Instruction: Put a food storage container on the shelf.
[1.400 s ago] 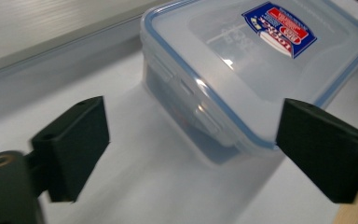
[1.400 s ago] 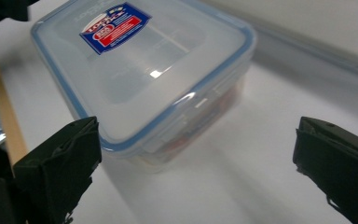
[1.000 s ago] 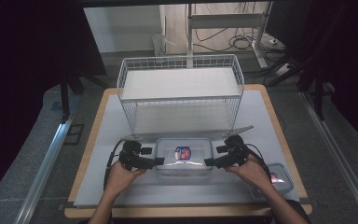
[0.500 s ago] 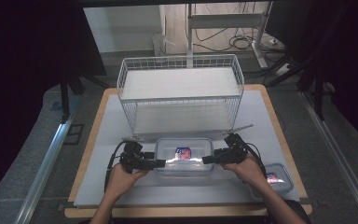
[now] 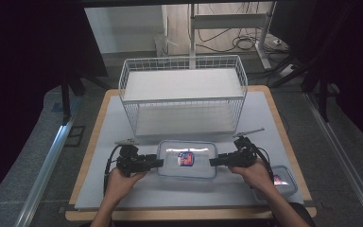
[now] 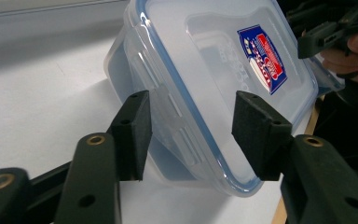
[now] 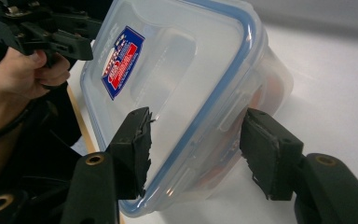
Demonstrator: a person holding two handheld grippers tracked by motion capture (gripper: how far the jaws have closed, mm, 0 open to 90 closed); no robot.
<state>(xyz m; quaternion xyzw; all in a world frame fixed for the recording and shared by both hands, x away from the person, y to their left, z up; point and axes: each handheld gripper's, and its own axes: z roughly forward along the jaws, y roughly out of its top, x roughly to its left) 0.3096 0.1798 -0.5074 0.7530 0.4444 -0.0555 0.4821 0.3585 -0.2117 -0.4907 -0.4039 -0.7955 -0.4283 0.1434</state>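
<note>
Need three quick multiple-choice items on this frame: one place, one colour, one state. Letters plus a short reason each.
1. Where does the clear lidded plastic container sit?
A. inside the white wire basket
B. on the table, in front of the basket
C. on the floor

2. What colour is the seal round its lid?
A. blue
B. green
C. yellow

3. How do the jaws of the left hand-held gripper stand?
A. shut, empty
B. open, astride the container's end
C. shut on a cable

B: the high view shows it nearer the person than the basket.
A: a blue line rims the lid.
B: the jaws stand apart, with the container's end between them.
</note>
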